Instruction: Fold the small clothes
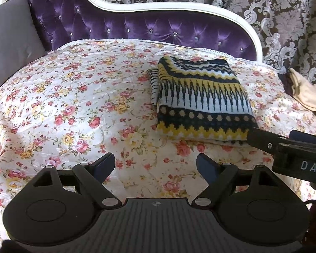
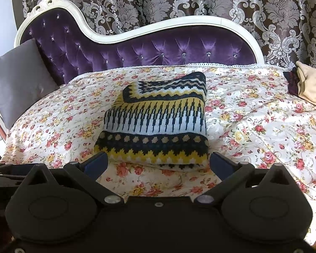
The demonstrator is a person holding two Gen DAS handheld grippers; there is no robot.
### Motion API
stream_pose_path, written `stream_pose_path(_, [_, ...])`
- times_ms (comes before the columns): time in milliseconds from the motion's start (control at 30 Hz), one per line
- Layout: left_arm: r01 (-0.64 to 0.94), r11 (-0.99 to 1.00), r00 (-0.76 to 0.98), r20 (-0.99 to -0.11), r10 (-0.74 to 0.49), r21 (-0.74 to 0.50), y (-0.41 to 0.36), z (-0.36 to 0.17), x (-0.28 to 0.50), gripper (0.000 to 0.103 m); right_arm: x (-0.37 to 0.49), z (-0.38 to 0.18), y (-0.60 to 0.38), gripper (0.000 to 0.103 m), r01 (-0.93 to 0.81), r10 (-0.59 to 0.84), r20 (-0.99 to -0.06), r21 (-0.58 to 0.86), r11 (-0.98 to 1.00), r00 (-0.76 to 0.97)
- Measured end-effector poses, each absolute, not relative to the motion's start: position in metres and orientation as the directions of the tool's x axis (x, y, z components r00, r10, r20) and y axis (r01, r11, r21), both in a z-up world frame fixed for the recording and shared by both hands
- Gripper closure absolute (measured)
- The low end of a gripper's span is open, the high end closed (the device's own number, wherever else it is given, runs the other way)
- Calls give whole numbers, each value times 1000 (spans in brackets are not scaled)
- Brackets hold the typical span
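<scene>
Left gripper (image 1: pixel 155 164), low centre of its view: jaws spread wide, nothing between them, only floral bedspread (image 1: pixel 73 109) beneath. Right gripper (image 2: pixel 159 164), low centre of its own view: also released, fingertips flanking the near edge of the folded knit garment (image 2: pixel 155 124) without pinching it. Garment lying flat mid-frame on the bedspread. Behind, purple tufted backrest (image 2: pixel 149 50); grey cushion (image 2: pixel 16 78) at left; beige cloth (image 2: pixel 311 84) at far right.

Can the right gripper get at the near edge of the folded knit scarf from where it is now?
Probably yes. The right gripper stands open right in front of the folded knit scarf, with only bare floral cover between, and the left gripper sits off to the side.
</scene>
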State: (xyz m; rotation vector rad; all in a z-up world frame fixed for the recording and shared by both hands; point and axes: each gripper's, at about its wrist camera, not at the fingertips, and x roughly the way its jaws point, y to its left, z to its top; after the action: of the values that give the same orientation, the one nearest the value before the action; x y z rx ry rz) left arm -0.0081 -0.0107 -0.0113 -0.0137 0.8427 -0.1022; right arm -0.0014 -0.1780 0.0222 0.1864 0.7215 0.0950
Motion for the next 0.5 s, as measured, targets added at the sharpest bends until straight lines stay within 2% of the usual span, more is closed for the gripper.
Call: stream_pose_path(500, [71,996,661,-745,-90,-57,-7,-12,-8,19,-2,21,-181,1,-18,151,-650,207,978,745])
